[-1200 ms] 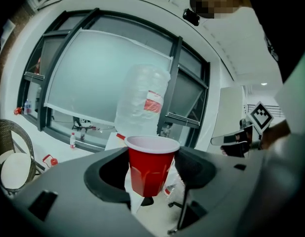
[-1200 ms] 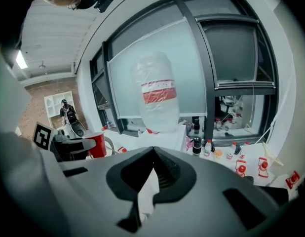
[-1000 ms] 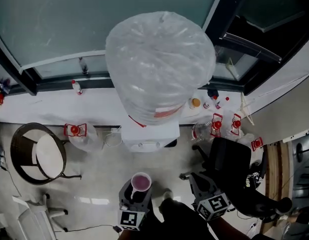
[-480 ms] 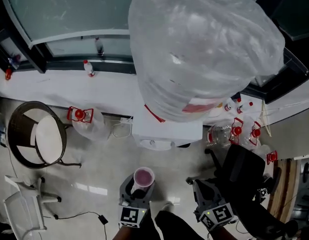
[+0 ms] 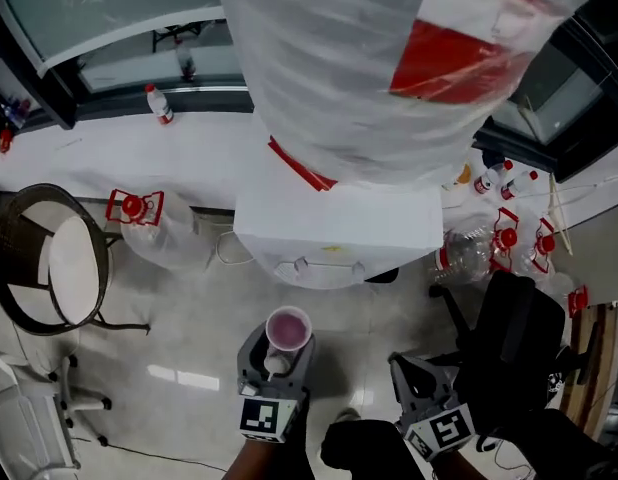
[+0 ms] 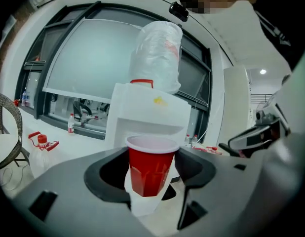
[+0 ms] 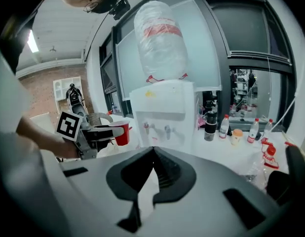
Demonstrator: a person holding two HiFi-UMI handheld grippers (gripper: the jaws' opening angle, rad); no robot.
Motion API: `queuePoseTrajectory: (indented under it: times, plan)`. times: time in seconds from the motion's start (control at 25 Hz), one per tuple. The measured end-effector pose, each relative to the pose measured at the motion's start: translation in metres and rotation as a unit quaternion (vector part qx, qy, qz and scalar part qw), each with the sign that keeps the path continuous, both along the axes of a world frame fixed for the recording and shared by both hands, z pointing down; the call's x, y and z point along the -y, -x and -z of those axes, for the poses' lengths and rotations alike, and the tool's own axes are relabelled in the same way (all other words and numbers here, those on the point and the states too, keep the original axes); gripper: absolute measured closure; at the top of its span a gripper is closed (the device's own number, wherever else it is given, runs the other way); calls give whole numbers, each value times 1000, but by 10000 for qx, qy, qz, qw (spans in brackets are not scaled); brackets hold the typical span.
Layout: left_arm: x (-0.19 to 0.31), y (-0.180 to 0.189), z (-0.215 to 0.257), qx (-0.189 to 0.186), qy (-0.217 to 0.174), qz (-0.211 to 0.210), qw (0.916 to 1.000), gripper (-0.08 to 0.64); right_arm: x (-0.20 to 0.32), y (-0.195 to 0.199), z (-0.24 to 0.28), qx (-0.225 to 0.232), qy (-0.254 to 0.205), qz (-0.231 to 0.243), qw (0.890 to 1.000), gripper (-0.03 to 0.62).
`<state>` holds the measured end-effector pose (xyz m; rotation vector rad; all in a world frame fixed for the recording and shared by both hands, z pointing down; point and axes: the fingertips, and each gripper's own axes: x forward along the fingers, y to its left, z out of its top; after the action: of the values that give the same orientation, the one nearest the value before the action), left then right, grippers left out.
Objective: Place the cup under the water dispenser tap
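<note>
Both of your grippers have come down over the last second, and the white water dispenser now looms much larger in the head view, with its clear plastic-wrapped bottle filling the top of the picture. Your left gripper has its jaws spread wide and pressed against the sides of the red plastic cup, which stands upright in front of the dispenser, closer to its face than a second ago but not yet touching it. Your right gripper has its jaws closed together on nothing and hangs off to the dispenser's right front. I judge you are lowering to tap height, so the approach is well under way and the final push in under the spout remains.

From above, the dispenser's top overhangs and the taps barely show. The right gripper view gives you the taps plainly on the dispenser's face, with the cup just left of them at roughly their level. The left gripper view shows the cup seated squarely, the dispenser's recess straight behind it.
</note>
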<state>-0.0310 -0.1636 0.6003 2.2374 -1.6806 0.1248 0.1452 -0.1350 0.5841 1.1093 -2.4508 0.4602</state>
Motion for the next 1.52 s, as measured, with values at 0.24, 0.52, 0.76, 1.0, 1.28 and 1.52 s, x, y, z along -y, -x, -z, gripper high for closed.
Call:
queuePoseTrajectory:
  times: [0.24, 0.52, 0.76, 1.0, 1.28, 1.52]
  plan:
    - [31, 3, -59, 139, -134, -245, 9995, 275, 27, 32, -73, 316, -56, 8, 9995, 594]
    - [60, 25, -114, -225, -155, -65, 9996, 276, 53, 68, -146, 455, -279, 191, 9984, 594]
    - [74, 10, -144, -49, -393, -650, 9971, 276, 68, 84, -198, 634, -481, 235, 9966, 594]
    - [81, 3, -166, -42, -603, -761, 9953, 275, 72, 88, -242, 883, -683, 276, 9934, 594]
    - [94, 1, -178, -153, -960, -895, 9912, 276, 69, 86, -275, 1104, -1011, 489, 9875, 594]
    - [99, 0, -182, 37, -1037, -806, 9913, 275, 60, 90, -291, 1172, -1071, 660, 9851, 594]
